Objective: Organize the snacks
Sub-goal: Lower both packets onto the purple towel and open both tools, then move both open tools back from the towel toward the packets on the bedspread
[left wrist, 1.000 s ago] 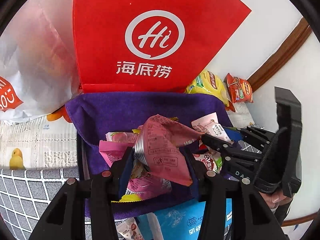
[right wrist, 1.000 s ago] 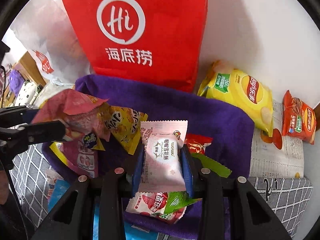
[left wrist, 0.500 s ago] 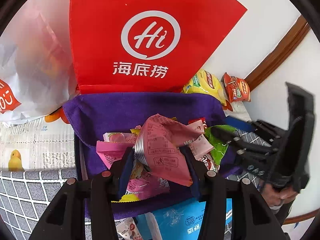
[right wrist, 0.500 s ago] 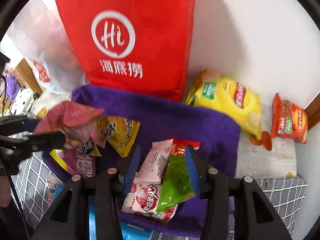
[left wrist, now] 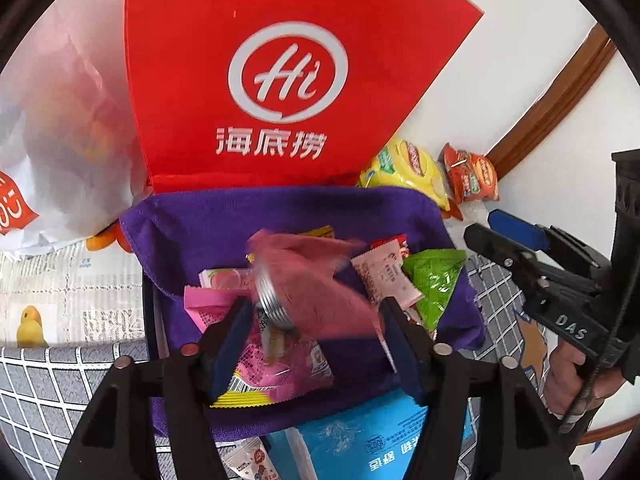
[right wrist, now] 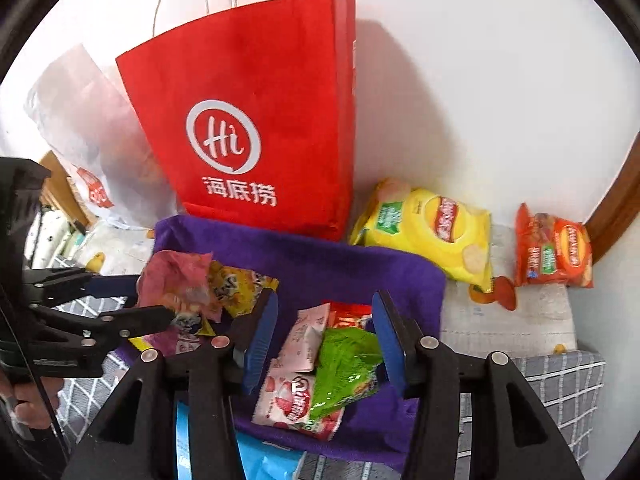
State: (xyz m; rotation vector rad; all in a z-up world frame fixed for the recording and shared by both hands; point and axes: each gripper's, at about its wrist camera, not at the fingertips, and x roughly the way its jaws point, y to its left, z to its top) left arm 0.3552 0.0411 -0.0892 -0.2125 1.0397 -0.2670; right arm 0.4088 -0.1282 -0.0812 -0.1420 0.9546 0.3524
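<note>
Pink snack packet (left wrist: 316, 280) between left tool (left wrist: 316, 344) fingers

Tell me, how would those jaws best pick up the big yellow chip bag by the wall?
Probably by the crimped end seam of the yellow chip bag, coming from above on its open right side. The bag lies flat and puffy; its middle looks too wide for the jaws, and the red paper bag crowds its left.
</note>
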